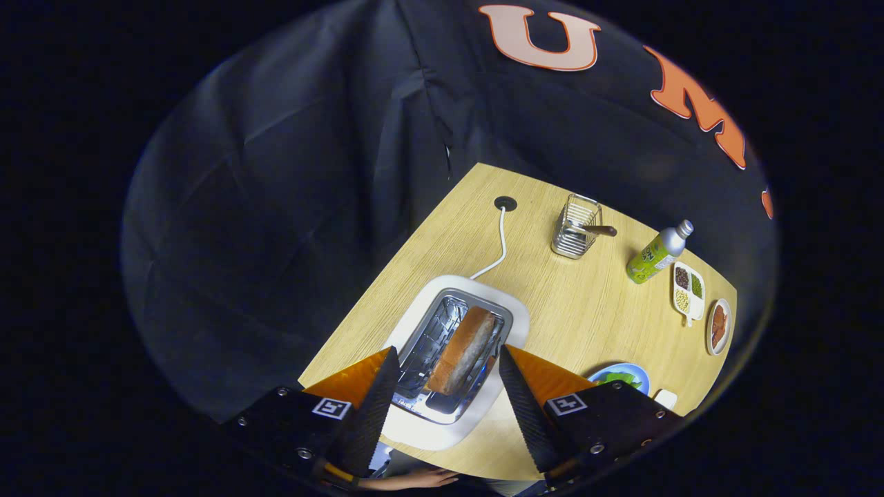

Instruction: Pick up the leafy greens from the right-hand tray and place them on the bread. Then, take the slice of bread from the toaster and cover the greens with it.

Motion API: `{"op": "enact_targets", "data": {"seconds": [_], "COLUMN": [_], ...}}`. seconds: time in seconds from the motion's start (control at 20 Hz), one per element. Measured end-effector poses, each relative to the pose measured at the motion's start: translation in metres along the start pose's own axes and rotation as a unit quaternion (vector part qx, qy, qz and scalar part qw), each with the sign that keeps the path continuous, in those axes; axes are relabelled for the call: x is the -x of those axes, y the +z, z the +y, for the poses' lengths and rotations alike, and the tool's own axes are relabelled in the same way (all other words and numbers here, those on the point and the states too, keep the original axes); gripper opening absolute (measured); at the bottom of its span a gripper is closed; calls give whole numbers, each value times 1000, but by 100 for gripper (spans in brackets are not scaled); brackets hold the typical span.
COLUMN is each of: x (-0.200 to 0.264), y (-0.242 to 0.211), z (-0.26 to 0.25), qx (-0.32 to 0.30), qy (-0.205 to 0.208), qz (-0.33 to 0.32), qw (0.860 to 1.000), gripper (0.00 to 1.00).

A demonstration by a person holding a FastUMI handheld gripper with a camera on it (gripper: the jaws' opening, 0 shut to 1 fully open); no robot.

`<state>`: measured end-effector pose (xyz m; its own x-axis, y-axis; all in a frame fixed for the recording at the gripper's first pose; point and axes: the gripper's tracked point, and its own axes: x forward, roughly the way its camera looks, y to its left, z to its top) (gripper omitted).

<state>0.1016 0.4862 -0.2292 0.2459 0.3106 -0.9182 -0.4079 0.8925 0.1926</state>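
- One gripper [447,400] looks down on a pale wood-grain desk [587,317]; its fingers are spread wide and pinch nothing, one to each side of the toaster's near end.
- The toaster [452,345] is white with a bright metal top. A browned slice of bread [464,348] stands on edge in the slot at 3 o'clock; the slot beside it shows bare wire guides.
- A white cord [498,245] leaves the toaster at 12 o'clock and enters a dark grommet [505,203] in the desk.
- The leafy greens [617,378] lie on a blue-rimmed plate [639,373] at about 3 o'clock of the toaster, just past the right finger, which partly hides the plate.
- A wire basket [577,226] holding a brown-handled utensil [598,230] stands at 1 o'clock of the toaster.
- A green bottle [656,254] with a silver cap lies tilted beyond the basket; its label carries print too small to make out.
- Each finger mount bears a square black-and-white marker [331,407].
- A white divided dish [688,291] of dark and pale grains and a small plate [719,326] of reddish food sit near the desk's far edge at 2 o'clock.
- A person's hand [423,478] rests at 6 o'clock, below the toaster.
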Motion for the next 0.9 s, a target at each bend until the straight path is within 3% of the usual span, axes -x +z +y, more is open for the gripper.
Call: {"op": "enact_targets", "data": {"seconds": [0.3, 0.9], "x": [-17, -37], "y": [0, -10], "z": [-8, -22], "qx": [-20, -54], "qy": [-33, -68], "qz": [32, 59], "qw": [999, 994], "gripper": [71, 21]}}
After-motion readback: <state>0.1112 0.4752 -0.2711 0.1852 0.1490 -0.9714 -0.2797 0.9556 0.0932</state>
